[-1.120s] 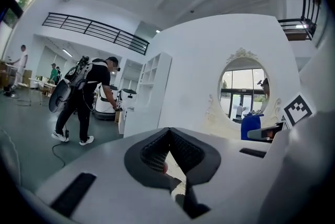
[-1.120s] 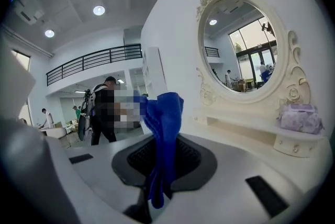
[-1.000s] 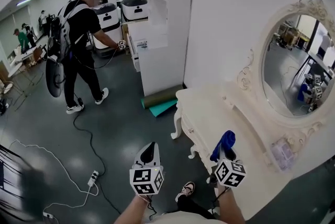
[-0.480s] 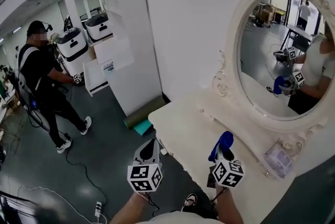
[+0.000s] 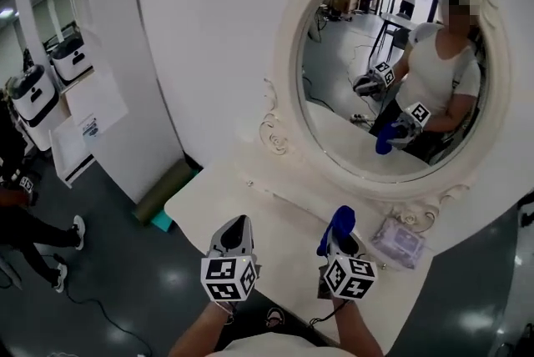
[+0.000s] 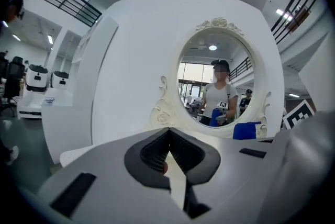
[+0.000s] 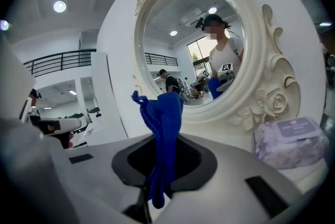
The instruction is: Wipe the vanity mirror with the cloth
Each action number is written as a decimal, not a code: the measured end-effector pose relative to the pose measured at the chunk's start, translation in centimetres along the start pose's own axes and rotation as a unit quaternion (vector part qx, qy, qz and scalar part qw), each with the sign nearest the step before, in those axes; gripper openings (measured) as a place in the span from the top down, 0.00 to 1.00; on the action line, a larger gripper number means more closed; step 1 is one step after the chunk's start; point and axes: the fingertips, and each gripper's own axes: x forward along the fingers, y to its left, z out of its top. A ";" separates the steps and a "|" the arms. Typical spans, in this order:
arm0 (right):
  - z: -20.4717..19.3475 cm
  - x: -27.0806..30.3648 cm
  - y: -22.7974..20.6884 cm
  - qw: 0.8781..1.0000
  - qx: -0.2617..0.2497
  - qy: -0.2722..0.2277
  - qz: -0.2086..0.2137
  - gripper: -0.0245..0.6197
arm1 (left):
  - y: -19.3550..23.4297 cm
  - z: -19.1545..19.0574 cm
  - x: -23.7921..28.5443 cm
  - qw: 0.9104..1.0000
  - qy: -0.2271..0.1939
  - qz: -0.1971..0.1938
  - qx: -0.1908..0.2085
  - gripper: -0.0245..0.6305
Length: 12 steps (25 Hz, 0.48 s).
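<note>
Right gripper pinching crumpled blue cloth before oval cream-framed vanity mirror; left gripper pressed together, empty, by white dressing table.

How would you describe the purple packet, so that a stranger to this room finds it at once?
Start at the oval mirror in its carved white frame, standing on the white table. The packet lies on the tabletop under the frame's lower right edge. It is the only pale purple thing; the blue cloth is held in the right gripper.
</note>
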 end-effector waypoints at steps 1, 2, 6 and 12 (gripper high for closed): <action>0.1 -0.4 -0.8 1.000 -0.002 0.000 -0.013 0.86 | -1.0 0.0 1.0 1.000 0.002 -0.017 -0.002 0.96; 0.1 -0.8 -1.6 1.000 -0.002 0.001 -0.025 0.86 | -2.0 0.0 1.9 0.999 0.004 -0.035 -0.003 0.96; 0.5 -3.2 -4.9 0.995 0.011 -0.013 -0.102 0.86 | -6.4 -0.1 5.6 0.992 0.015 -0.123 0.002 0.96; 1.7 -6.2 -7.7 0.973 0.058 -0.050 -0.219 0.86 | -9.8 1.0 9.5 0.971 0.031 -0.235 0.025 0.96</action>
